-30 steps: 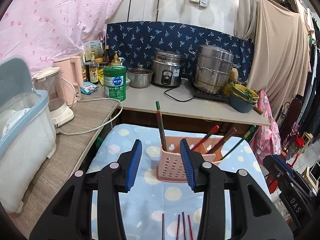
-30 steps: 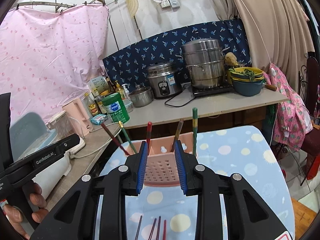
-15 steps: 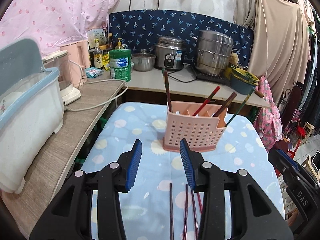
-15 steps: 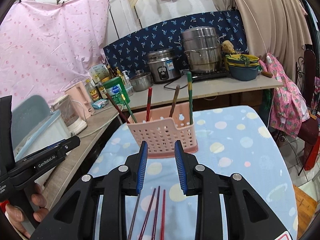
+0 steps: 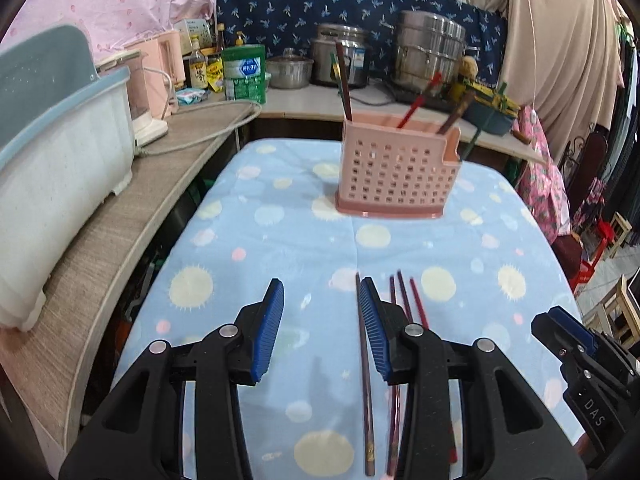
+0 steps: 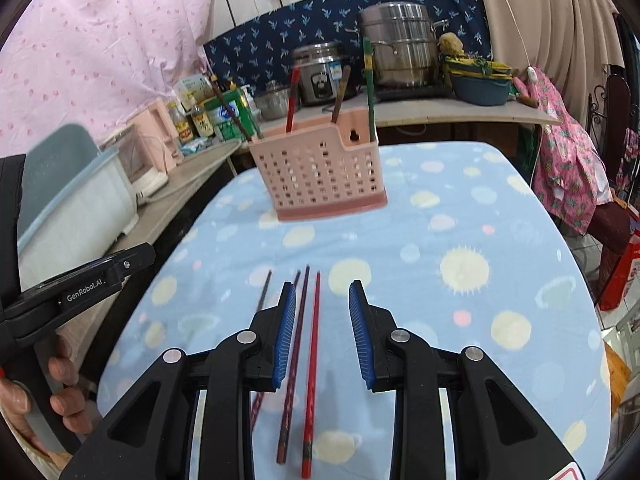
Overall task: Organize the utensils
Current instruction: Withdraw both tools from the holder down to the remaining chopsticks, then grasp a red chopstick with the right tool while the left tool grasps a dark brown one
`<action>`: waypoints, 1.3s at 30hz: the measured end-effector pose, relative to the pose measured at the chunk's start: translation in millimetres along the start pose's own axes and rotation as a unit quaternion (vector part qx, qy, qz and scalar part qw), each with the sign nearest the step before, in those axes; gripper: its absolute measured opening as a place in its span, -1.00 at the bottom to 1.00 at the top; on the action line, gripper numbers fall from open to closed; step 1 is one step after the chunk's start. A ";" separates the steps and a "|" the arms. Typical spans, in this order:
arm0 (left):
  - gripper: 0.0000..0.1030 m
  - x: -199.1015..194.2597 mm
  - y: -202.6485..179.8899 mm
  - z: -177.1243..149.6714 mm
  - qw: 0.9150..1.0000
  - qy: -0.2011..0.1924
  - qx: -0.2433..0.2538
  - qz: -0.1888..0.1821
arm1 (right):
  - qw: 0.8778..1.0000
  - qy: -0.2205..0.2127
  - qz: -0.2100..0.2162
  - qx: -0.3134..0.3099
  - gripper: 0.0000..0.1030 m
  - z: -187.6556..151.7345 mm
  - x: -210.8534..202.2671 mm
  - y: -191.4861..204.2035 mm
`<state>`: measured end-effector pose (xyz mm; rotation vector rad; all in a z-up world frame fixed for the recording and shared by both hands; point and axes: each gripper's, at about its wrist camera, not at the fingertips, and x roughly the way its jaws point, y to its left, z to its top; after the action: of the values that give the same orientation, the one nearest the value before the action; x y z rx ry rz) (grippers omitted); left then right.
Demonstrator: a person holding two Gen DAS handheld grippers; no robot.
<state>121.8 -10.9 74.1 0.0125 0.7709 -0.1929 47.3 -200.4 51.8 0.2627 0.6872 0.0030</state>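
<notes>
At the far left of the left wrist view we see a white and grey-blue lidded bin (image 5: 60,148) on a wood-grain side counter (image 5: 120,248). Lower centre, our left hand-held gripper (image 5: 320,328) hangs over the desk (image 5: 280,240) with its dotted blue cloth; its blue pads stand partly apart with nothing pressed between them. A dark chopstick (image 5: 365,380) lies on the cloth just inside the right-hand pad, and we cannot tell whether it touches. Just right of it, three more chopsticks (image 5: 404,300) show their tips past that finger. Above centre stands the pink perforated utensil holder (image 5: 394,172), upright, with several chopsticks leaning out of it. The other gripper's body enters at the lower right edge.

In the right wrist view, a person's hand (image 6: 36,396) at the lower left grips the left tool's handle. In the lower middle our right hand-held gripper (image 6: 322,328) is narrowly parted and clamps nothing; below it the red chopstick (image 6: 311,368) lies in the gap and a dark one runs beside the left-hand pad. The holder (image 6: 324,172) sits above centre, well apart from the loose sticks.
</notes>
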 end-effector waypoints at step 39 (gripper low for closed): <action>-0.07 20.9 -15.2 -109.3 0.993 0.117 0.029 -0.017 | 0.993 0.121 -0.008 -0.013 -0.61 -115.8 27.5 7.4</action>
<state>58.2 -20.4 -18.0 0.0781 0.9987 -0.2489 -3.4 -163.2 -49.4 0.2342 0.9299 0.0283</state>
